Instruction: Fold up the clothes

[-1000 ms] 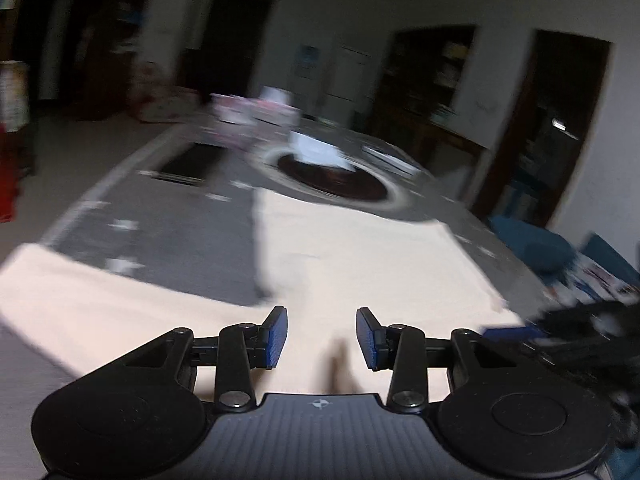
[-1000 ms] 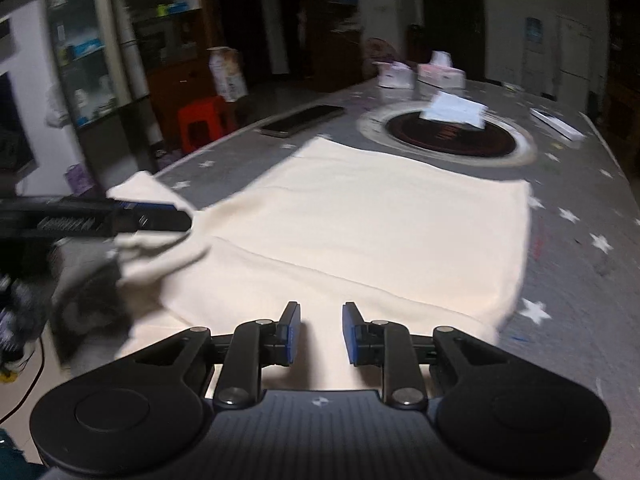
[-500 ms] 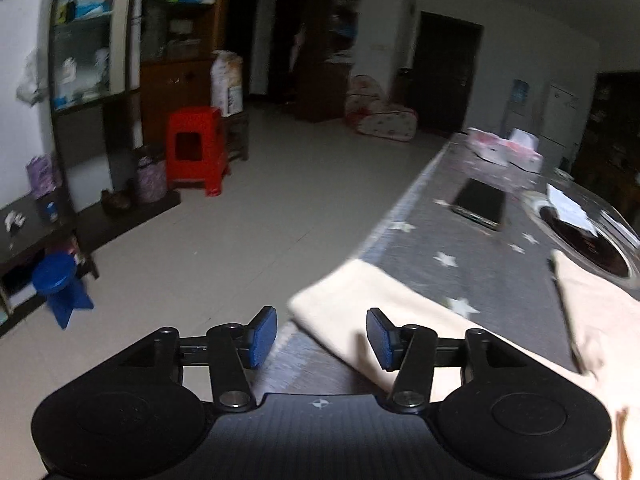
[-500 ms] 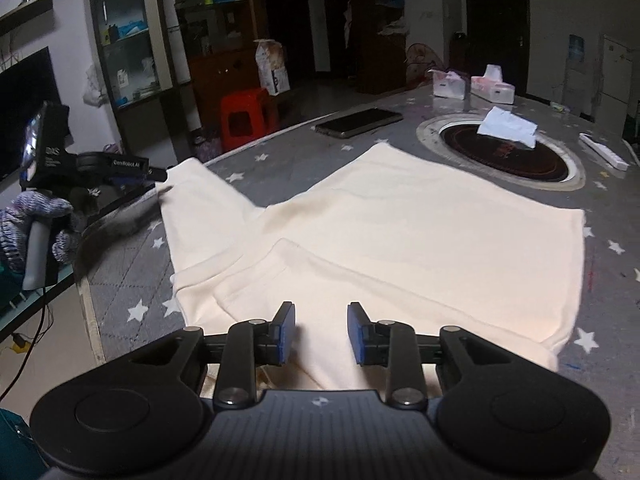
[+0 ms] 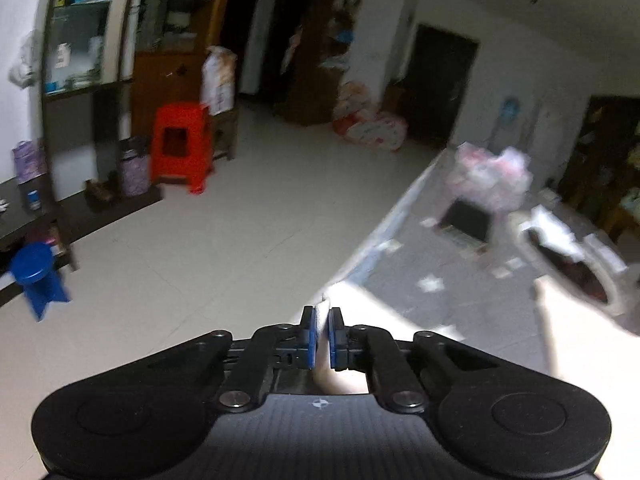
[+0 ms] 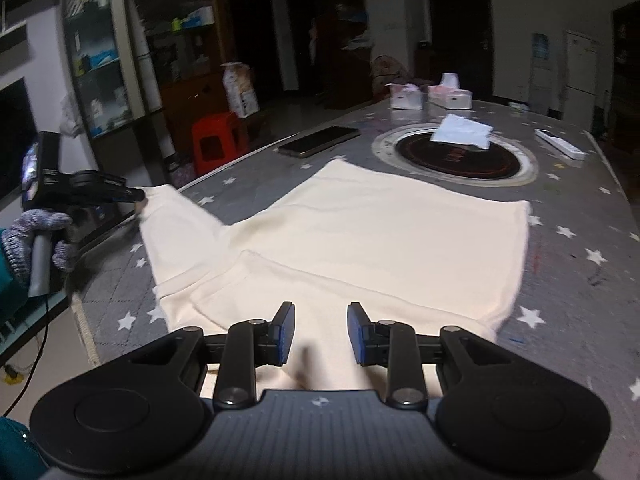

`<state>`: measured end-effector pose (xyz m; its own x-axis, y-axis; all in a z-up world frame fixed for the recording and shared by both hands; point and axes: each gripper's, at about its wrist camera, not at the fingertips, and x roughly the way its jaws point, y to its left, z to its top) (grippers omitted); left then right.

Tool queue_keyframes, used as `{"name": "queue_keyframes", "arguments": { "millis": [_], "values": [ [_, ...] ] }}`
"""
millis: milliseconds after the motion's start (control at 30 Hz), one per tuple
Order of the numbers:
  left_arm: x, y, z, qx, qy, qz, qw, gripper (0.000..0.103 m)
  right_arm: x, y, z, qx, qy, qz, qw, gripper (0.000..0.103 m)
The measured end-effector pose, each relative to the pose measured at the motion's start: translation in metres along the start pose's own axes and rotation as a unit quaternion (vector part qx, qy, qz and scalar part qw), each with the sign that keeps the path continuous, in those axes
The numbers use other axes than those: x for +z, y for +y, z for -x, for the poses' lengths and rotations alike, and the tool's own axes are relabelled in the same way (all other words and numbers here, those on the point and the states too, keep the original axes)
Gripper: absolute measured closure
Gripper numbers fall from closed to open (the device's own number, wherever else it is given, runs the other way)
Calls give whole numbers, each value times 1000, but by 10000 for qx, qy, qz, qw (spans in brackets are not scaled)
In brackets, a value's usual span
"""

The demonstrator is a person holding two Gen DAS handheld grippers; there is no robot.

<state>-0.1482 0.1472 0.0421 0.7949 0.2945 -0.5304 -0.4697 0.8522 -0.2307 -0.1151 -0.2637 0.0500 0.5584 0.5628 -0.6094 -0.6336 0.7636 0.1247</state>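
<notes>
A cream garment (image 6: 360,240) lies spread on the grey star-patterned table (image 6: 580,280), with one sleeve (image 6: 176,220) stretched out to the left table edge. My left gripper (image 5: 322,338) is shut on the end of that sleeve (image 5: 360,304); in the right wrist view it shows at the sleeve tip (image 6: 132,196), held by a gloved hand. My right gripper (image 6: 320,332) is open and empty, just above the garment's near edge, where a folded layer (image 6: 300,292) lies.
A round dark hob (image 6: 456,156) with a white paper (image 6: 464,132) on it sits at the table's far side, with a phone (image 6: 320,140), tissue boxes (image 6: 428,96) and a remote (image 6: 560,148). A red stool (image 5: 180,144) and shelves stand on the floor left of the table.
My left gripper has swung to the sleeve end at the left table edge and shut on it. My right gripper has opened a little wider and stayed over the near edge.
</notes>
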Motion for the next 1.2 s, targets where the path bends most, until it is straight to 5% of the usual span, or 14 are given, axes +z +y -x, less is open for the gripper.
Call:
{"name": "queue_keyframes", "arguments": {
  "millis": [200,533,967,1100,1200],
  "values": [
    [13,-62,45,-1295,-279,-302,9907,97,-8,-19,18,-264,-187,-314,9990,75],
    [-7,-176,91,-3195,-10,-1034,9419,97,-29,-47,49,-599,-435,-789,9941,75],
    [-84,-256,71,-3780,1019,-1946,8993,96,-45,-63,61,-792,-515,-1064,9898,74],
    [-103,-261,66,-3916,1292,-2148,8853,89,-44,-64,59,-799,-523,-1071,9897,74],
    [-105,-255,66,-3957,1398,-2163,8815,71,-40,-63,56,-788,-536,-1052,9899,74]
  ]
}}
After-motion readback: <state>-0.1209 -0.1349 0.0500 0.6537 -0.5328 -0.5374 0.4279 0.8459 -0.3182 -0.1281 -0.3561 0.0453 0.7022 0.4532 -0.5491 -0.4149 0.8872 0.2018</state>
